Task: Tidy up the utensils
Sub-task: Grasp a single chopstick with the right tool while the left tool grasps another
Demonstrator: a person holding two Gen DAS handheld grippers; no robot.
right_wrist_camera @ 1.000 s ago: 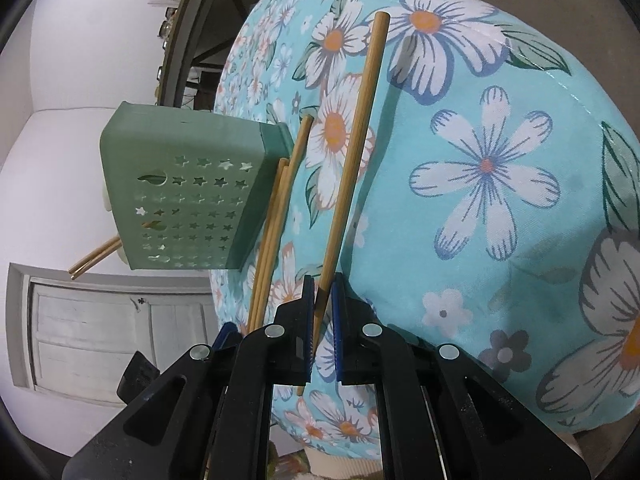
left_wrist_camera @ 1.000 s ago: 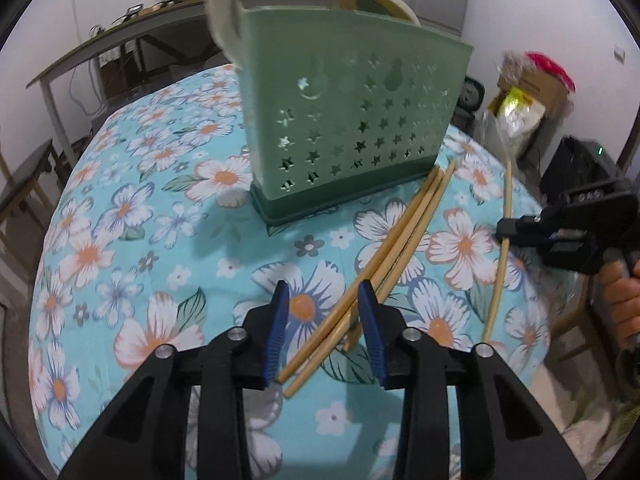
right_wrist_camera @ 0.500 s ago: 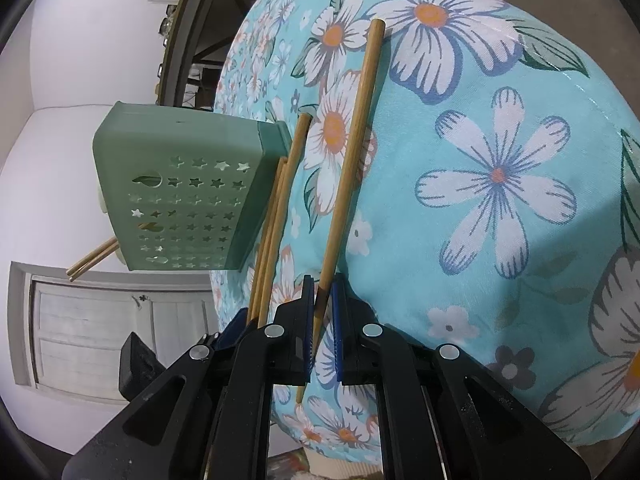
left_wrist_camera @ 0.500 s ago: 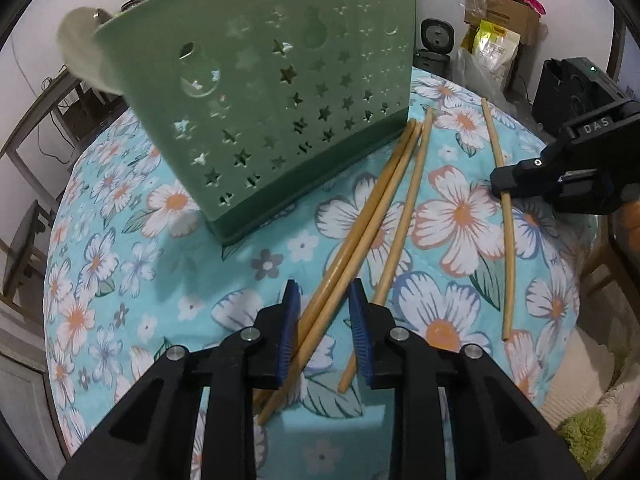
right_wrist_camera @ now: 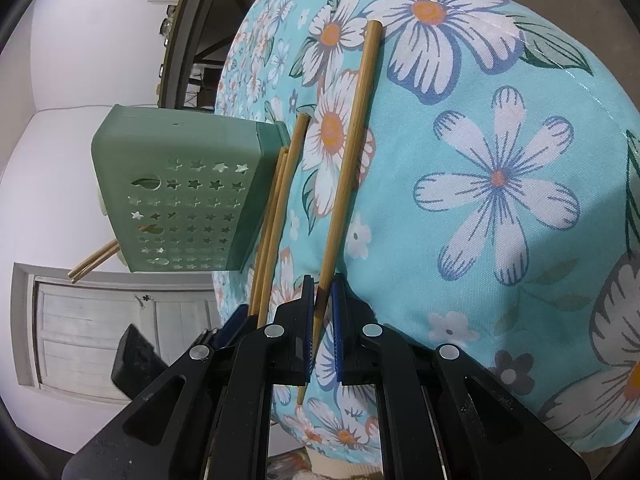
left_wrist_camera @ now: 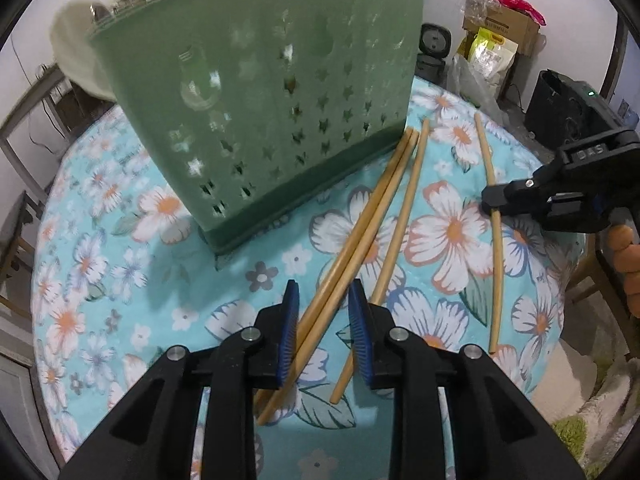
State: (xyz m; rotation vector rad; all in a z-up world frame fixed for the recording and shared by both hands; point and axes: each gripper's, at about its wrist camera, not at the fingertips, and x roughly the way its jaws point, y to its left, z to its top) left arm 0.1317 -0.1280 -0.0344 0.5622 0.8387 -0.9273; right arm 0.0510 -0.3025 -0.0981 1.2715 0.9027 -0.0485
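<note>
Four long bamboo chopsticks lie on the round table under a turquoise cloth printed with white and orange flowers [left_wrist_camera: 120, 240]. A pair of bamboo chopsticks [left_wrist_camera: 360, 236] lies side by side, its far ends touching the dark base of the sage-green plastic utensil holder with star-shaped cutouts [left_wrist_camera: 260, 100]; a third bamboo chopstick [left_wrist_camera: 400, 220] lies just beside the pair, and a fourth bamboo chopstick [left_wrist_camera: 494, 220] lies apart nearer the table's edge.

The left gripper [left_wrist_camera: 323, 328] tilts steeply down, its blue-padded jaws narrowed around the pair; whether the pads press on the sticks cannot be told. The right gripper [right_wrist_camera: 322, 320] slants down from the table's edge, rolled sideways, its jaws pinched onto the fourth stick near its low end. Fingers of the person's hand [left_wrist_camera: 626, 256] show behind it.

More chopsticks [right_wrist_camera: 94, 266] poke from the holder's top. Around the table stand a cardboard box [left_wrist_camera: 500, 28], a black device [left_wrist_camera: 568, 108], a shelf table [left_wrist_camera: 24, 128] and a white panelled door [right_wrist_camera: 100, 320].
</note>
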